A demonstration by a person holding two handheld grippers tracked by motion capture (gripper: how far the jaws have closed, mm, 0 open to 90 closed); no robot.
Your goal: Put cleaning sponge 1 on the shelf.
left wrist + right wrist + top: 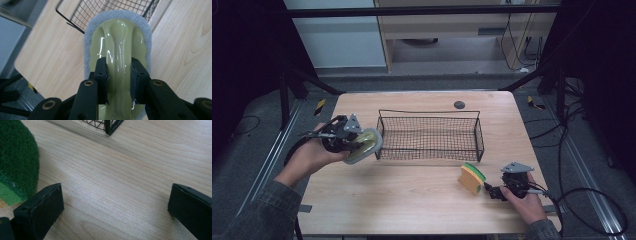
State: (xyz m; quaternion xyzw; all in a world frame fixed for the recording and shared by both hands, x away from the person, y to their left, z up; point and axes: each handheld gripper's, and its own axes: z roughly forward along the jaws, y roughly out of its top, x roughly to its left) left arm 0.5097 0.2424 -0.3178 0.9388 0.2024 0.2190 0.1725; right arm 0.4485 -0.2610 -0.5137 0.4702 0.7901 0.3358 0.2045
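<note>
Scrubber pad with a pale yellow-green plastic handle and a grey fleece rim is held in the left hand-held gripper. I count one such pad. Its two black jaws are closed on the raised middle ridge of the handle, one pad on each side, and both press on the glossy plastic. In the high view the left hand-held gripper carries the scrubber pad above the left part of the worktop, just beside the left end of the wire basket, and the pad does not touch the wood. The pad is tilted, with its grey rim turned toward the basket.

One wire basket stands on the worktop, black, with a mesh bottom, near the middle and a little toward the far edge. One sponge, yellow with a green scouring side, stands on its edge on the worktop in front of the right corner of the basket. In the right gripper view the green side of the sponge is at the left, near the left jaw; if it touches the jaw I cannot tell.

Two hand-held grippers are present, one in each hand. The right hand-held gripper rests low at the worktop, just beside the sponge. Its jaws stand wide apart, with only bare wood between them, so it grips nothing.
</note>
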